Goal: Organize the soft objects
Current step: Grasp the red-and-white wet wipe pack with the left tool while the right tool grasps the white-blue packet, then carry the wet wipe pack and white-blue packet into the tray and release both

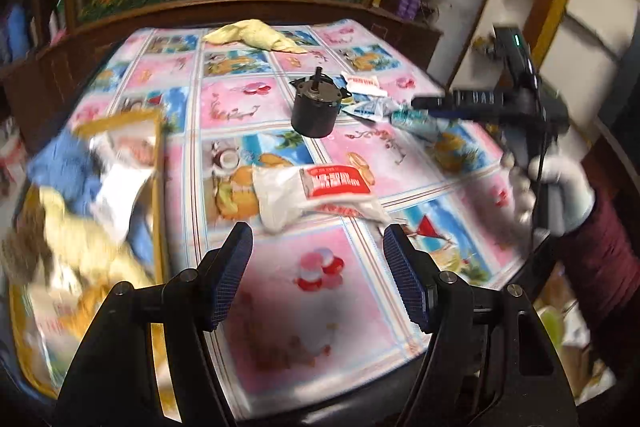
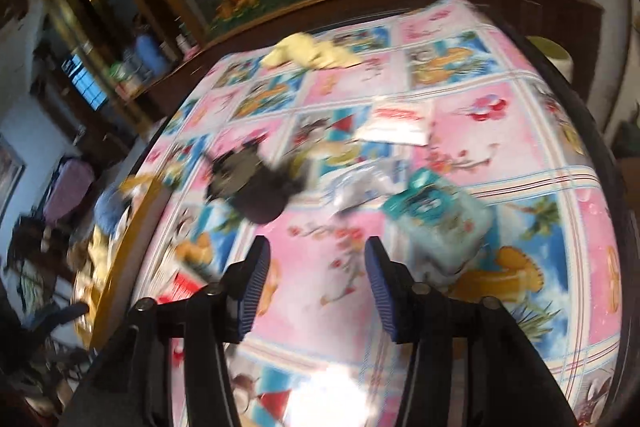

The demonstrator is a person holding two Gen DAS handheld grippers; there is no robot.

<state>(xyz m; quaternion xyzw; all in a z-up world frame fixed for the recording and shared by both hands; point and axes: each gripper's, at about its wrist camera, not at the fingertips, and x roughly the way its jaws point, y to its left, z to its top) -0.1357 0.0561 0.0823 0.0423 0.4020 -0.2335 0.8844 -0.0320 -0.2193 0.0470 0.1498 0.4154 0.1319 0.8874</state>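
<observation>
The left gripper (image 1: 318, 267) hangs over the patterned tablecloth (image 1: 304, 307), its 2 blue-padded fingers (image 1: 230, 273) spread wide apart with nothing between them. Just beyond the tips, at 12 o'clock, lies a white soft packet with a red label (image 1: 316, 193), flat on the cloth. At 9 o'clock, off the table's left edge, a yellow-rimmed basket (image 1: 158, 187) holds a blurred heap of blue, white and yellow soft things. Farther out at 12 o'clock stands a dark cylindrical motor (image 1: 314, 107), upright with its shaft up. At 1 o'clock from it sit a small white and red sachet (image 1: 364, 83), a crumpled silver wrapper (image 1: 370, 109) and a teal packet (image 1: 420, 121). At the far edge, 12 o'clock, lies a yellow cloth (image 1: 256, 35).

The right gripper (image 2: 318, 275) is also parted and empty, hovering above the cloth; in the left wrist view it shows at 3 o'clock, gripped by a white-gloved hand (image 1: 560, 187). From the right wrist view, the teal packet (image 2: 440, 215) lies just past the right finger at 1 o'clock, the motor (image 2: 256, 187) is a blur at 11 o'clock, and the yellow cloth (image 2: 308, 53) is farthest.
</observation>
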